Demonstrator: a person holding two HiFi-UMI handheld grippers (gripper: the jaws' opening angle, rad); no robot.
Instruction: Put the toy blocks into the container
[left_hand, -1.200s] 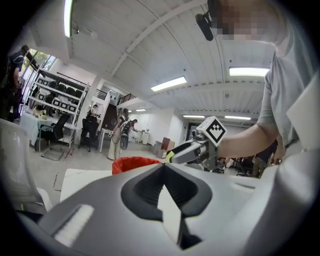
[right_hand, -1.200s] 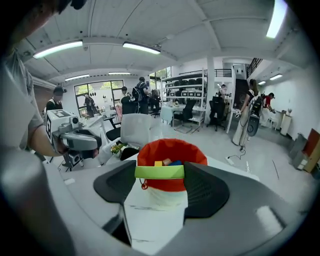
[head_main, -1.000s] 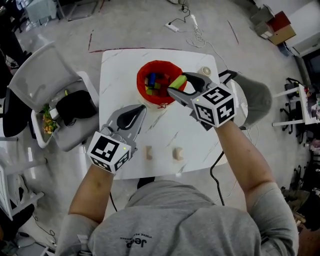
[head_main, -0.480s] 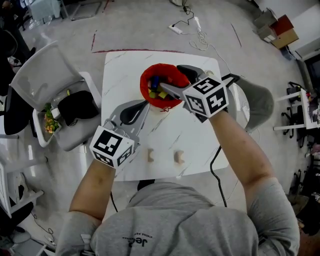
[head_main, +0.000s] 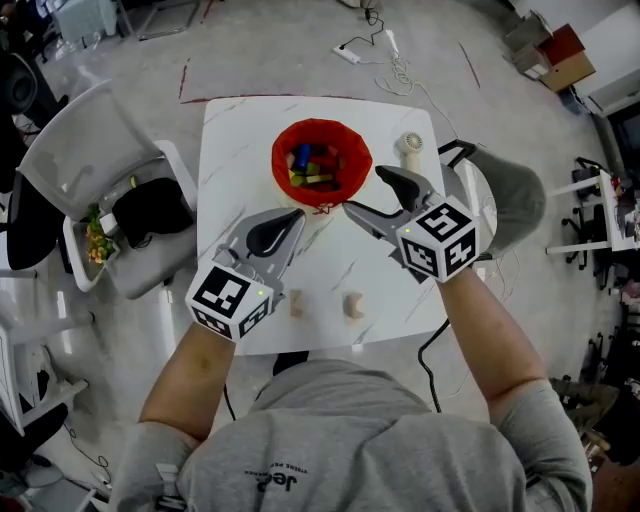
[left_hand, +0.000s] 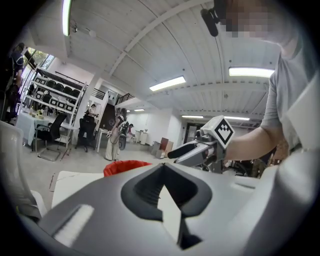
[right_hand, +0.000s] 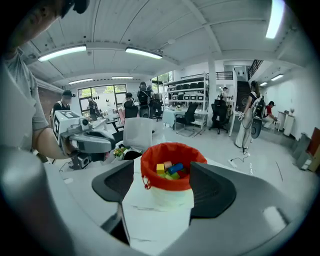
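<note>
Toy blocks (head_main: 313, 170) partly hidden inside red container (head_main: 279, 158)

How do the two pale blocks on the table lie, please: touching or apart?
Apart: the head view shows bare table between the left block and the right block.

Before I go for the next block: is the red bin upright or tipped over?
Upright: the red bin stands on the table with its mouth facing up and colourful blocks lying inside.
</note>
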